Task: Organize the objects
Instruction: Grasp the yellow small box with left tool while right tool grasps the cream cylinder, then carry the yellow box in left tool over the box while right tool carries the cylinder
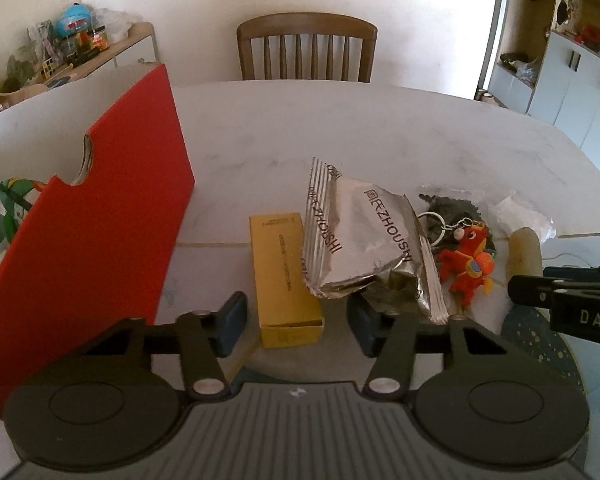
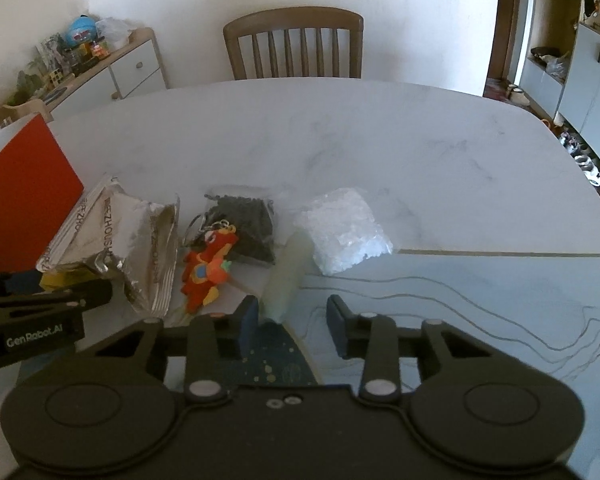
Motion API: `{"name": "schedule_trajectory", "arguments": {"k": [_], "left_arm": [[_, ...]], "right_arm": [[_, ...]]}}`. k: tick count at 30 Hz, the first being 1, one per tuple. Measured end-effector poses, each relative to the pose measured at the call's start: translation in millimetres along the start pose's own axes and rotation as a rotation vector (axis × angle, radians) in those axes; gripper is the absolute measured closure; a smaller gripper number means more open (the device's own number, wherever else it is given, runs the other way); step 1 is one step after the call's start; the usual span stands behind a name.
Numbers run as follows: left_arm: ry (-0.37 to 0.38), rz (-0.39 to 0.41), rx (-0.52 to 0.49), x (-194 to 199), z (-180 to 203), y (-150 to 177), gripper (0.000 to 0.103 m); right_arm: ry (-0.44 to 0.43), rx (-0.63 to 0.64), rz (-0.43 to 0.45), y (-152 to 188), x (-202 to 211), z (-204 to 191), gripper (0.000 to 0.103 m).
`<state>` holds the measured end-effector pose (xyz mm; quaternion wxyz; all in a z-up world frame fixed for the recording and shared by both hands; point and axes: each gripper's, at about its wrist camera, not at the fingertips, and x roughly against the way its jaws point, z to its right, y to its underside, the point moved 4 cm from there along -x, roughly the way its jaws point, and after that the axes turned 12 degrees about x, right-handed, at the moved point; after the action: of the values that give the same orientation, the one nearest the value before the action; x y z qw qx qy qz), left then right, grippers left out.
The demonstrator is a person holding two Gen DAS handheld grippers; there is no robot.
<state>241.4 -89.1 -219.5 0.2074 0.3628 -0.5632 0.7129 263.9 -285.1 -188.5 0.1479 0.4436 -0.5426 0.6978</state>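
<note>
The left gripper [image 1: 296, 322] stands partly open over the near edge of the table, its jaws either side of the near end of a small yellow box [image 1: 285, 276]. There is a gap between the left pad and the box's side; the right pad sits under the crumpled corner of a silver foil packet [image 1: 360, 236], and whether it touches the box or the packet I cannot tell.

The right gripper [image 2: 292, 320] is also partly open. The near end of a pale green tube-like thing [image 2: 290, 276] lies just in front of its left pad, close enough that I cannot tell whether they touch, and nothing is pressed between the pads. A dark speckled round object [image 2: 276, 360] lies beneath the jaws.

Further out on the white marble table [image 2: 380, 140], the foil packet leans partly over the yellow box. Just beside it lies a red plush keychain [image 2: 208, 272], resting against a clear bag of dark pellets [image 2: 244, 224]. Beyond the pale tube sits a bag of white granules [image 2: 344, 236]. At the left edge stands a tall red box [image 1: 100, 216] with a notch cut in its rim. A wooden chair [image 1: 306, 48] stands at the far side of the table.
</note>
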Motion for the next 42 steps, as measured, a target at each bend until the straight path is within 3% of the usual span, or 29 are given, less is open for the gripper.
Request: {"name": "schedule_trajectory", "arguments": {"k": [4, 6, 10, 27, 42], "left_arm": [[-0.007, -0.003, 0.009, 0, -2, -1, 0.069], [-0.007, -0.004, 0.015, 1, -4, -3, 0.07], [-0.01, -0.006, 0.021, 5, -5, -2, 0.073], [0.031, -0.037, 0.039, 44, -14, 11, 0.074], [0.149, -0.016, 0.013, 108, -35, 19, 0.074]], "right_arm": [[0.002, -0.015, 0.001, -2, -1, -2, 0.079], [-0.009, -0.021, -0.001, -3, -1, -3, 0.086], [0.0, -0.036, -0.007, -1, 1, -4, 0.086], [-0.028, -0.061, 0.019, 22, 43, -16, 0.089], [-0.1, -0.028, 0.115, 22, 116, -65, 0.089]]}}
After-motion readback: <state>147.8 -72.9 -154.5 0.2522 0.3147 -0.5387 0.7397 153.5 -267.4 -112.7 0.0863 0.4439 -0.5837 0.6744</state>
